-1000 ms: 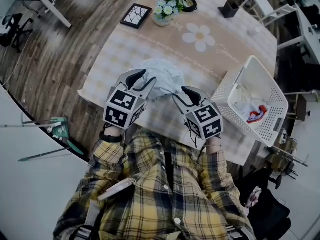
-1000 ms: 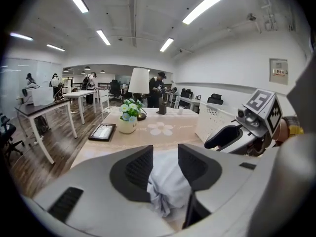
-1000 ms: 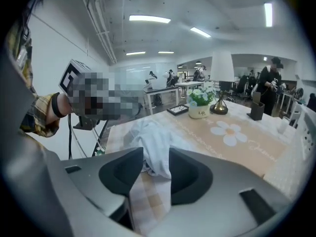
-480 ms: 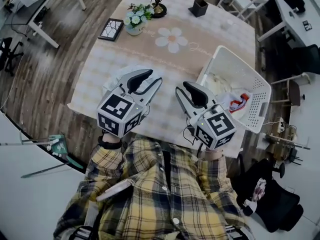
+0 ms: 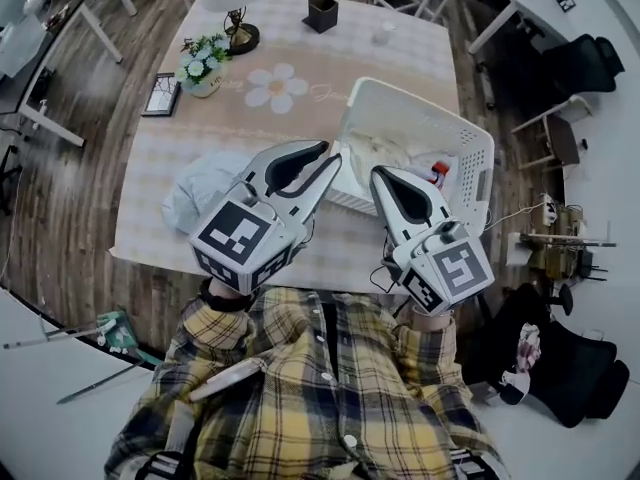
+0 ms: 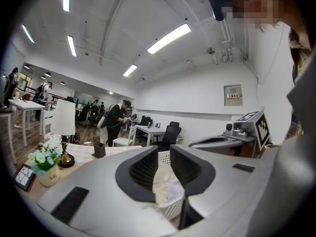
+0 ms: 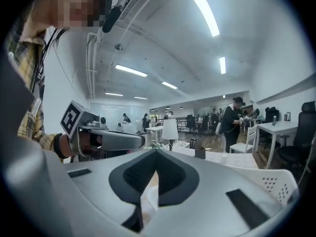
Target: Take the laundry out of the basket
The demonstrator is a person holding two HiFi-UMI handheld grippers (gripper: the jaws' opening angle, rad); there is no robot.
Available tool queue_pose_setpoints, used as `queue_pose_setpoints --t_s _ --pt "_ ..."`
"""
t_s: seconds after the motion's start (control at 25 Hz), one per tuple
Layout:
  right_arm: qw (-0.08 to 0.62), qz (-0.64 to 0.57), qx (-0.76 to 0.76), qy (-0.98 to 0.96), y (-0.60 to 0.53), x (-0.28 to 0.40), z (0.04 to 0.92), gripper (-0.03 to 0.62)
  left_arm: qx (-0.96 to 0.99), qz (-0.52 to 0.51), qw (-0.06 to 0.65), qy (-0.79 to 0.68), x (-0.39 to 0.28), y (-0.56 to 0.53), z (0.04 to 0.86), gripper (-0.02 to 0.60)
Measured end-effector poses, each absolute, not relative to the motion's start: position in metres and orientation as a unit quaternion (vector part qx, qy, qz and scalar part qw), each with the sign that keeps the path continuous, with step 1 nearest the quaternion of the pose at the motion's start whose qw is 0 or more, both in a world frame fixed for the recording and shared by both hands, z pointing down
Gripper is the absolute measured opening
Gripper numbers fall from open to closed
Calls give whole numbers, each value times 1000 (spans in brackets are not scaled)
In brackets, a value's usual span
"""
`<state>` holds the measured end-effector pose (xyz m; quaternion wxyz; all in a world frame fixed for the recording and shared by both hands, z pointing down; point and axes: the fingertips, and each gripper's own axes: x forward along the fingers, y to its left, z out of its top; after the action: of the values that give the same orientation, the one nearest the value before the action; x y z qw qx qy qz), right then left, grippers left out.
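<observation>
We are holding both grippers over the near edge of the counter [image 5: 300, 43], pointing them at the white laundry basket [image 5: 425, 103] that is standing on its right side. The left gripper [image 5: 330, 155] is closing. Its fingers [image 6: 143, 169] are standing a narrow gap apart with nothing between them, only the basket's contents showing beyond. The right gripper [image 5: 378, 175] is hovering just beside it, its fingers [image 7: 133, 174] meeting at the tips and gripping nothing.

The laundry [image 5: 385, 153] is lying inside the basket — cream and white cloth, plus a red-trimmed piece [image 5: 437, 173] that we are seeing too poorly to name. A pale garment [image 5: 195, 188] is lying crumpled on the counter, left of the left gripper. Farther back, a flower pot [image 5: 203, 68] and a picture frame [image 5: 160, 93] are sitting near each other.
</observation>
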<state>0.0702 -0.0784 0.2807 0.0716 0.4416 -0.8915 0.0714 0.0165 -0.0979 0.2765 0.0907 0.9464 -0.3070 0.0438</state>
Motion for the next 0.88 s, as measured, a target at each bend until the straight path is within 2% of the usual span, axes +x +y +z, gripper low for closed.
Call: queue_pose_setpoints --t_s 0.24,0.88 --pt "62 73 466 -880 -69 119 275 14 955 31 88 -283 58 -88 268 16" --pt "61 72 443 -892 -72 134 273 12 952 44 73 -295 79 -77 264 12"
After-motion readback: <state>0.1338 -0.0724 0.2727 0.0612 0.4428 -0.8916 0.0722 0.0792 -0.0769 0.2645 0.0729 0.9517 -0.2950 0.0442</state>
